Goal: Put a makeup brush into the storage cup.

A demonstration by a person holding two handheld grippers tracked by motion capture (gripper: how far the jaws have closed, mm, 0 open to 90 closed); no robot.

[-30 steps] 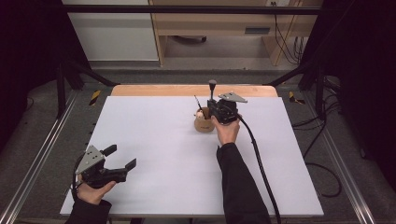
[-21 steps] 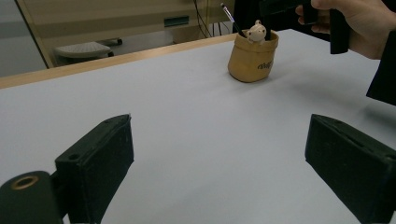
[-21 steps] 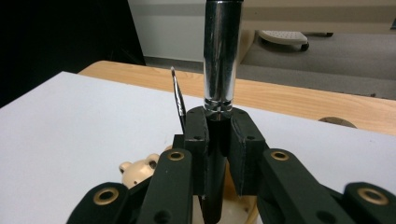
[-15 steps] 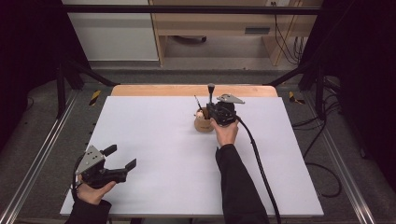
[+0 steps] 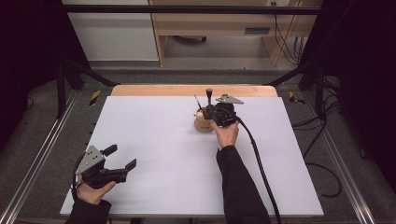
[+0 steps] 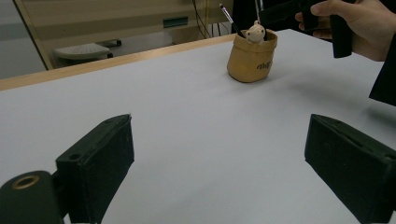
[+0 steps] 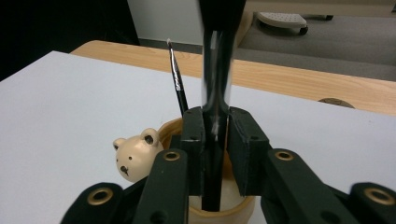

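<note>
Presently, my right gripper [image 7: 215, 140] has its fingers [image 7: 192, 140] clamped on a dark brush [image 7: 215, 70] standing upright in the tan pot [image 6: 251, 58]; my left gripper [image 5: 122, 157], fingers spread, rests on the bench [image 5: 154, 140], well apart.

a small tan pot [image 5: 203, 122] stands upright on the white surface [image 5: 154, 140], toward its far edge at about one o'clock from the middle. it is rounded like a little sack, with dark lettering on its side, too small to read. a cream bear figure [image 7: 134, 160] with dark eyes and nose peeks over its rim. a thin black brush [image 7: 177, 84] with a pale tip leans out of the pot toward eleven o'clock. a thicker black glossy tool [image 7: 215, 93] stands nearly upright in the pot, clamped between the jaws of the right gripper [image 7: 215, 154].
</note>
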